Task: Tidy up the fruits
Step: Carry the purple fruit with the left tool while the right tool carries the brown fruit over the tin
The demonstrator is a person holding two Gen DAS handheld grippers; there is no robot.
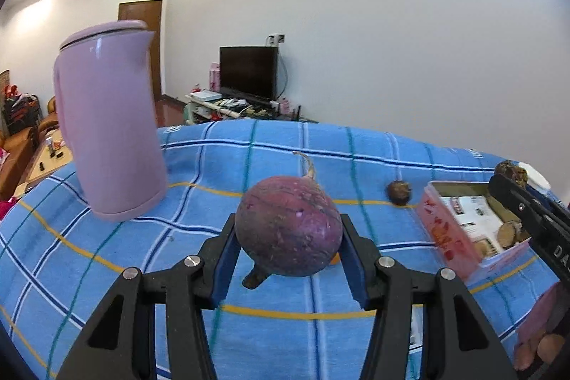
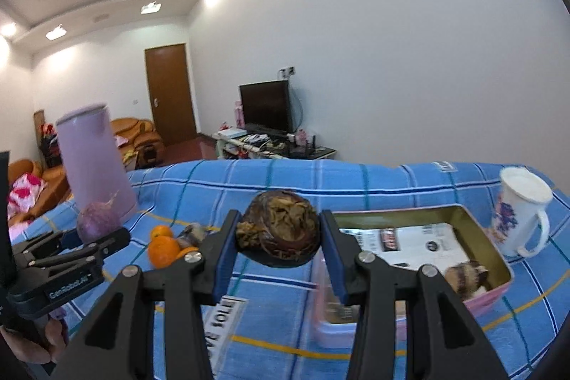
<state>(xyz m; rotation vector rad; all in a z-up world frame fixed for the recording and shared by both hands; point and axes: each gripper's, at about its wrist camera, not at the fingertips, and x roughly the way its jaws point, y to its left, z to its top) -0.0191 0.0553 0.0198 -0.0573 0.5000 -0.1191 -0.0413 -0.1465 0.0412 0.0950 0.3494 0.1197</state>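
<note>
1. L gripper [image 1: 288,259] is clamped on a round purple fruit [image 1: 289,226], pads pressing both sides, held clear above the blue checked cloth [image 1: 178,273].
2. R gripper [image 2: 279,250] is clamped on a brown, dried-looking fruit [image 2: 279,230], just left of the pink tin [image 2: 498,259], above the cloth.
3. The tin sits on the right w/ papers and one brown fruit [image 2: 466,275] already inside.
4. Loose on the cloth: oranges [image 2: 162,246] left of the R gripper; a small brown fruit [image 1: 399,192] far, between purple fruit & tin.
5. Step, my read: carry both fruits to the tin. Keep each grip steady, bring the brown one over the rim first, lower before letting go.
6. Steer clear of the pink kettle [image 1: 110,130] at left and the mug [image 2: 520,212] at far right.
</note>
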